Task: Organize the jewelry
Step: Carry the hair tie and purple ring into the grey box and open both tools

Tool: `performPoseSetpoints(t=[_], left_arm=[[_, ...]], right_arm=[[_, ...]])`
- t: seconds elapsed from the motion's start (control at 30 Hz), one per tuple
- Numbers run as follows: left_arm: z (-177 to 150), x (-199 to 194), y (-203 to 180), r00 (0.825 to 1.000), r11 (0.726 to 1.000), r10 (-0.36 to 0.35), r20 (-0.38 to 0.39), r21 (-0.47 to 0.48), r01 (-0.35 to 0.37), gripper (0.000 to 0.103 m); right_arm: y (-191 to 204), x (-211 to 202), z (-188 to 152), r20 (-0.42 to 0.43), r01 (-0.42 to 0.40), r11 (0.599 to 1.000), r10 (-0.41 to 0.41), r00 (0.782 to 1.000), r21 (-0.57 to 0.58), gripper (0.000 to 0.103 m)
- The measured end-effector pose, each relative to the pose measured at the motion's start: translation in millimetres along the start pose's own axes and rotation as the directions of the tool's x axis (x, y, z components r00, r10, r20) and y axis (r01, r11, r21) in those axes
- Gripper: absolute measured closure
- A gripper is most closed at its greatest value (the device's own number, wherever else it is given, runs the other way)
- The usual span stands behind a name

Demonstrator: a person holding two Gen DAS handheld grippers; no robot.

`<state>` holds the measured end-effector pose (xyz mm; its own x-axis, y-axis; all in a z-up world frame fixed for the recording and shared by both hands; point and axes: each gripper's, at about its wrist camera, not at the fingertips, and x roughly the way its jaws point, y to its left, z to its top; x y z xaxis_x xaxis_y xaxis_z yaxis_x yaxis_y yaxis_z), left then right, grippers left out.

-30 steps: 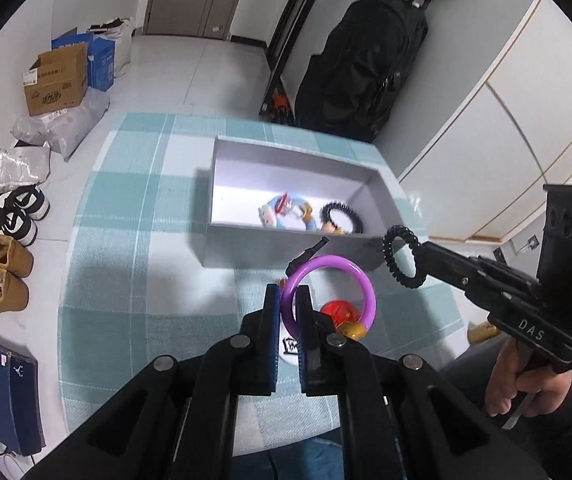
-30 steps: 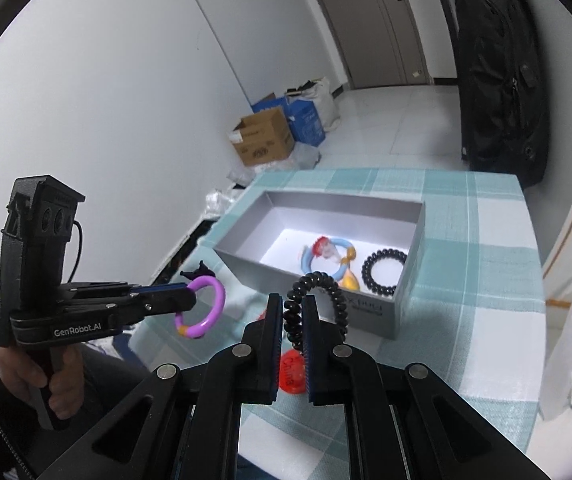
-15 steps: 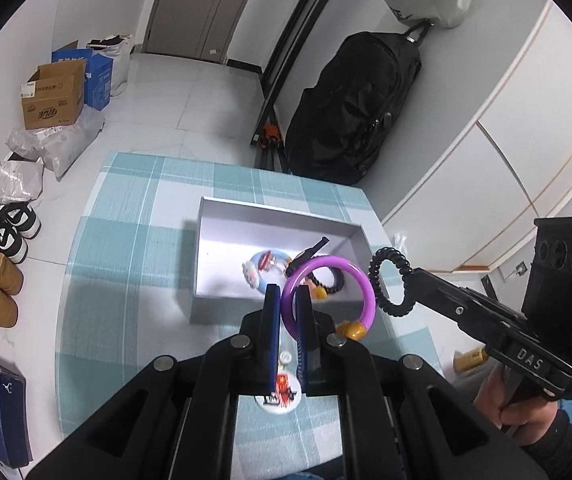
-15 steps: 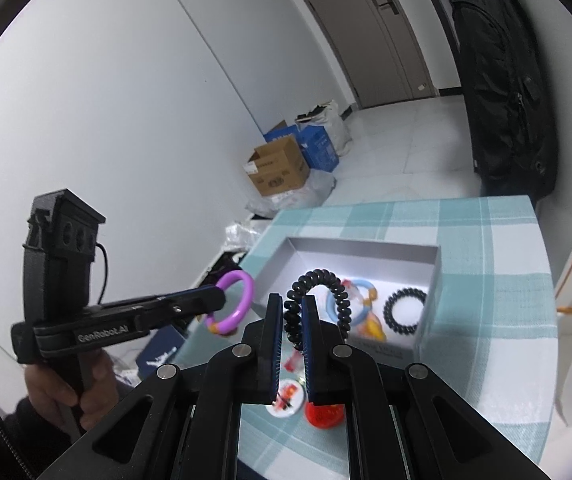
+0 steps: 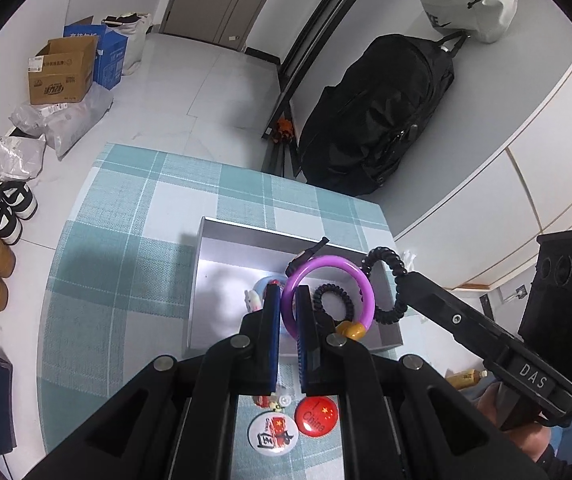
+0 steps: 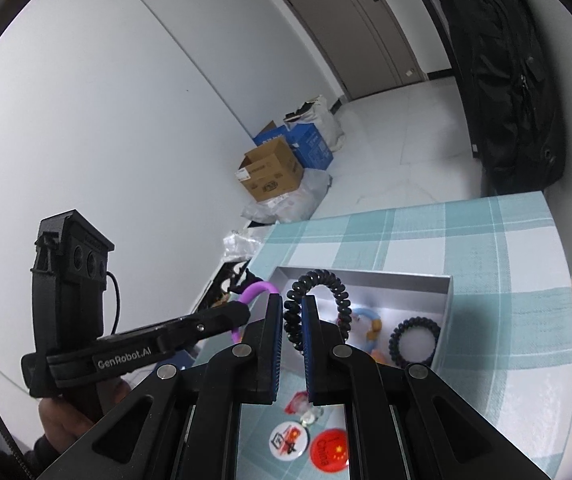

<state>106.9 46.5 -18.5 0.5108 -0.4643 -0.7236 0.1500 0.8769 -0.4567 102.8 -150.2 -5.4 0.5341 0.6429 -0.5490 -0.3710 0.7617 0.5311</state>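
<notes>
My left gripper (image 5: 286, 300) is shut on a purple ring bracelet (image 5: 349, 276) with an orange bead, held high above the grey box (image 5: 202, 272). My right gripper (image 6: 291, 308) is shut on a black coil hair tie (image 6: 339, 292), also held above the box (image 6: 443, 312). In the left wrist view the right gripper's fingers (image 5: 417, 292) hold that coil tie (image 5: 389, 264) beside the purple ring. Inside the box lie a second black coil tie (image 6: 413, 338) and a blue-and-orange bracelet (image 6: 371, 326). In the right wrist view the purple ring (image 6: 256, 292) shows at the left.
A red badge (image 5: 315, 410) and a white badge (image 5: 272, 432) lie on the teal checked cloth (image 5: 126, 272) near the box's front, with small trinkets (image 5: 274, 400) beside them. A black bag (image 5: 377, 120) stands past the table's far edge. Cardboard boxes (image 5: 62, 72) and shoes (image 5: 2, 208) lie on the floor.
Both grippers have risen well above the table while keeping their holds. The box and cloth look smaller and farther below. The two badges have come into view.
</notes>
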Motion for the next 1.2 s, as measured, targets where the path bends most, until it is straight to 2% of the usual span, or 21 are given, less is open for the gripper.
performPoseSetpoints(t=[0.17, 0.67, 0.87, 0.97, 1.03, 1.07, 1.2], left_arm=[[6, 7, 3, 1.0, 1.0, 0.005, -0.018, -0.008, -0.005, 0.1], [12, 29, -3, 0.998, 1.0, 0.018, -0.062, -0.005, -0.019, 0.1], [15, 34, 1, 0.997, 0.999, -0.008, -0.074, -0.041, 0.005, 0.1], [17, 37, 3, 0.996, 0.998, -0.022, -0.086, -0.068, 0.016, 0.099], [17, 41, 7, 0.993, 0.995, -0.03, -0.111, -0.102, 0.019, 0.09], [17, 42, 10, 0.992, 0.993, -0.042, -0.119, -0.118, 0.028, 0.089], [15, 38, 7, 0.994, 0.995, -0.028, -0.11, -0.103, 0.017, 0.086]], right_arm=[[-7, 16, 3, -0.035, 0.019, 1.0, -0.018, 0.999, 0.025, 0.095], [-25, 29, 10, -0.066, 0.04, 0.997, -0.035, 0.997, 0.071, 0.095], [-34, 34, 10, -0.084, 0.04, 0.993, -0.031, 0.996, 0.113, 0.094], [-35, 37, 9, -0.099, 0.055, 0.992, -0.043, 0.994, 0.113, 0.091], [-37, 37, 9, -0.106, 0.056, 0.991, -0.043, 0.993, 0.122, 0.091], [-37, 37, 9, -0.107, 0.059, 0.991, -0.046, 0.993, 0.123, 0.09], [-34, 32, 9, -0.091, 0.052, 0.993, -0.042, 0.995, 0.106, 0.079]])
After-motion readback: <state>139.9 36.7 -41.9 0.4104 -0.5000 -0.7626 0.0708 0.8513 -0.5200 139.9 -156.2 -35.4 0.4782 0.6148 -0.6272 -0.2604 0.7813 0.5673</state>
